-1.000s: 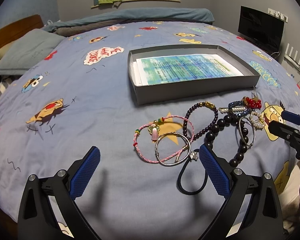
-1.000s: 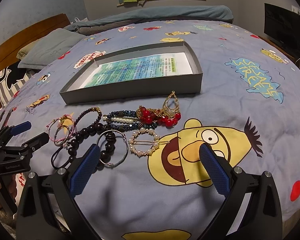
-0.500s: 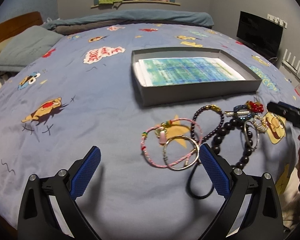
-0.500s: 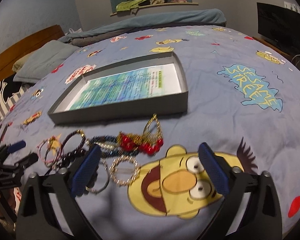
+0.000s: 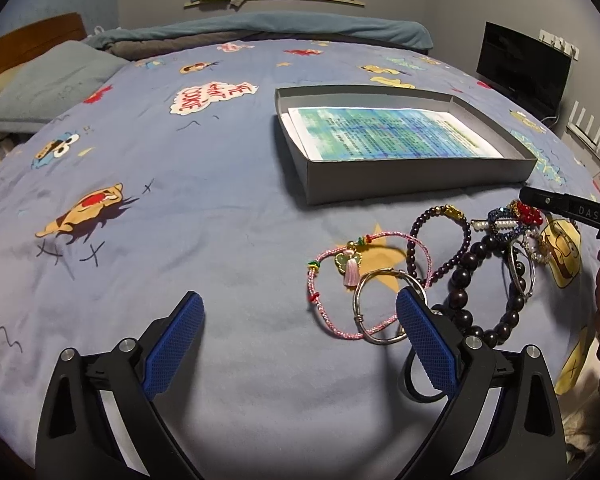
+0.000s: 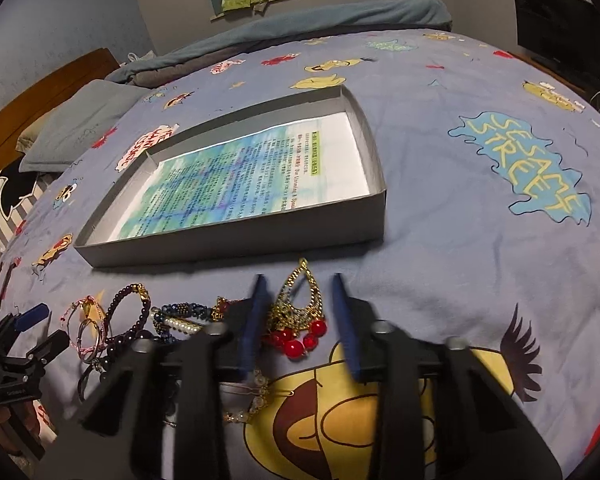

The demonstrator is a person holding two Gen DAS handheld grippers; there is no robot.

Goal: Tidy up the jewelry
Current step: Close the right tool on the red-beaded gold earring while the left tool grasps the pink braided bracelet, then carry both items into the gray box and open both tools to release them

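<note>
A pile of jewelry lies on the cartoon-print bedspread in front of a shallow grey box lined with a printed sheet. My right gripper is low over the pile and its jaws are closing. A gold teardrop earring with red beads lies between the pads, which still stand a little apart from it. My left gripper is open and holds nothing. Its right pad sits just in front of a silver bangle and a pink cord bracelet. Dark bead bracelets lie further right.
The same grey box sits just beyond the earring. A pearl ring clip and a blue-and-pearl piece lie beside my right gripper. A black hair tie is under my left gripper's right finger. Pillows, a headboard and a dark screen ring the bed.
My right gripper has moved forward from the yellow cartoon face to the red-bead earring, and its jaws have narrowed from wide open. The left gripper has stayed open, shifting slightly left.
</note>
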